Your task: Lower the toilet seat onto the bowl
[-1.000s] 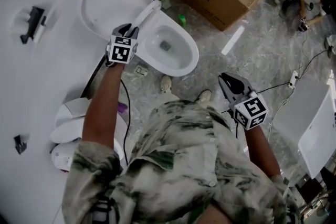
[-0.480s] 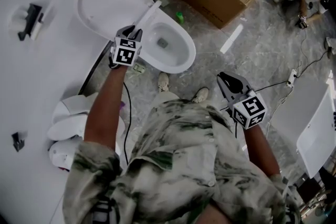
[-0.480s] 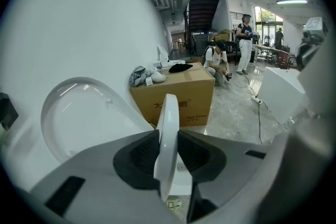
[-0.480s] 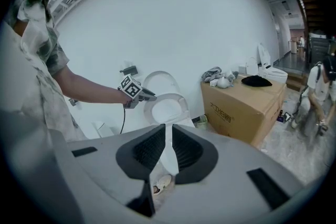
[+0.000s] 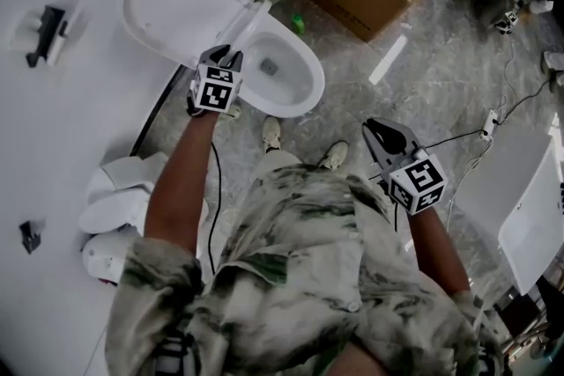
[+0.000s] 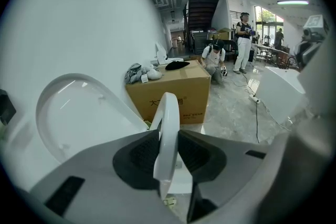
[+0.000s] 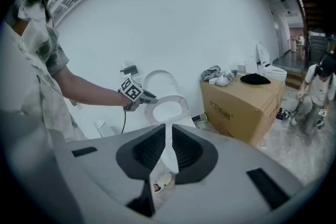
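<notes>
Left tongs (image 5: 230, 57) opening around one toilet seat (image 6: 170, 113) (tilted up); right tongs (image 5: 374, 129) narrow, empty.

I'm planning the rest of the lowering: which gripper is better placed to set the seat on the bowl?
Left. The left gripper holds the toilet seat by its rim, over the bowl; the right gripper is empty, off by the person's side.

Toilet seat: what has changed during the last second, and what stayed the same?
The left hand-held gripper, with the toilet seat rim between its opening jaws, has drawn the seat slightly from the lid toward the bowl. The right hand-held gripper stayed aside, empty.
</notes>
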